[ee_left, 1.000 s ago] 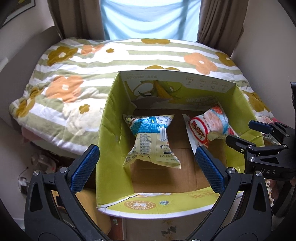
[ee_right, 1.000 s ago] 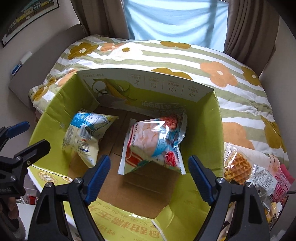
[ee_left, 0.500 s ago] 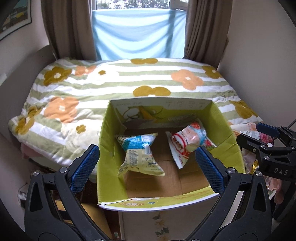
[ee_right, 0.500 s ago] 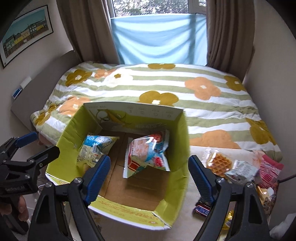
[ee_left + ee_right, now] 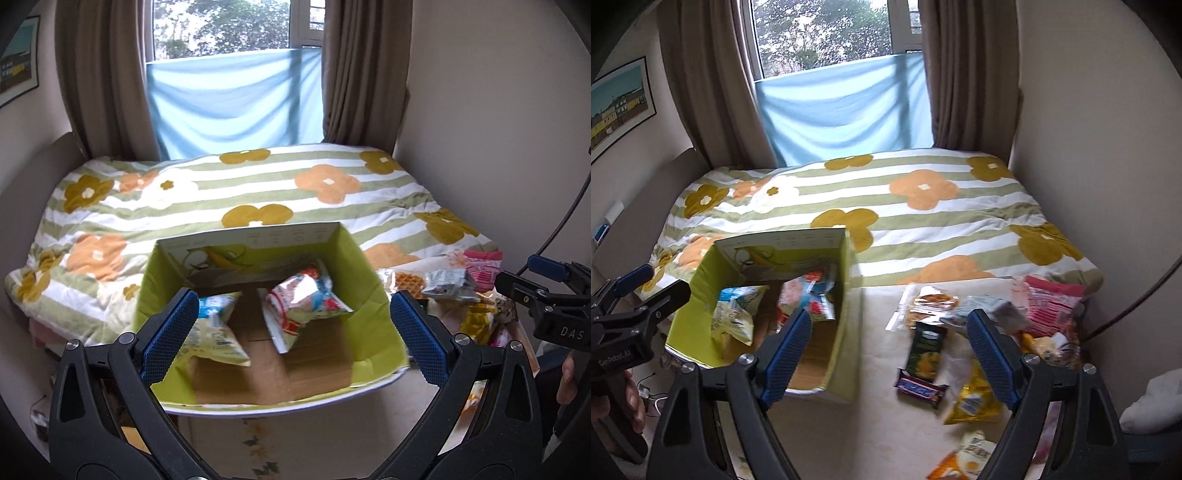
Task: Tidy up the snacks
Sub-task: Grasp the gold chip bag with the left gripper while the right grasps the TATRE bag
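Inside cardboard box [image 5: 373, 325], 2 crinkly packets [image 5: 303, 299]

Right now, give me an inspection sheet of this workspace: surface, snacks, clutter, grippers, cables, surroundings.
Surface: cream tabletop against the foot of the bed.
Job's things: green cardboard box open on top, holding a blue-and-yellow snack bag and a red-and-white snack bag. Loose to its right: Snickers bar, dark green packet, waffle pack, pink packet, yellow bag.
Clutter: nothing seen beyond the snack pile.
Grippers: left gripper open, empty, facing the box; right gripper open, empty, between box and pile.
Cables: dark cable at far right.
Surroundings: floral striped quilt, brown curtains, blue cloth over the window, framed picture.
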A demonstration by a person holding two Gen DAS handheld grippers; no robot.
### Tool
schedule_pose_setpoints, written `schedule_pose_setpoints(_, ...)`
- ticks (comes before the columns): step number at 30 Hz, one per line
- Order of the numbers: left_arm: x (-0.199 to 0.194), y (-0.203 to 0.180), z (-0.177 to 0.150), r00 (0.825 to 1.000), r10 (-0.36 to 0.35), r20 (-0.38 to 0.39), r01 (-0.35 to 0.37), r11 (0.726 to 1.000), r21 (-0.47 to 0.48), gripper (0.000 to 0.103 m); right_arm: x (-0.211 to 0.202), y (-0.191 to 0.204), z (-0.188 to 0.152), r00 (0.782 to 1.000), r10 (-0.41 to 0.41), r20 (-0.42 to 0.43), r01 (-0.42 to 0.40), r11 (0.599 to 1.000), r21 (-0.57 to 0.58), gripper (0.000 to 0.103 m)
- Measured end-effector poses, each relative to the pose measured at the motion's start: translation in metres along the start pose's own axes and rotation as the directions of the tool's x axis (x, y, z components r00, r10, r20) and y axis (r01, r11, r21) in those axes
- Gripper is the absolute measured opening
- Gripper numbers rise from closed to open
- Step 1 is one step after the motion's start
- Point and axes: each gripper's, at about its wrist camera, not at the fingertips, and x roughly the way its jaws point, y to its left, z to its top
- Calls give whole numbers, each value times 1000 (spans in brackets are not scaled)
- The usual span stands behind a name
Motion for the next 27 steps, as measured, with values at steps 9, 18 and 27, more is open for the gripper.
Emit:
schedule_pose_setpoints(9,19,-99,-21,991,-113,-75,110,993,-46,103,-10,-101,-30,999,-27,-16,27,999,-18,83)
schedule_pose_setpoints(18,63,-211,-64,974,-153,-170,146,988,-53,103,10,-189,-66,996,-15,-91,8,996,-84,83)
schedule_pose_setpoints(27,116,-257,-99,956,-123,-268,131,991,12,103,66,-230,-91,987,25,-161,-34,998,-52,83)
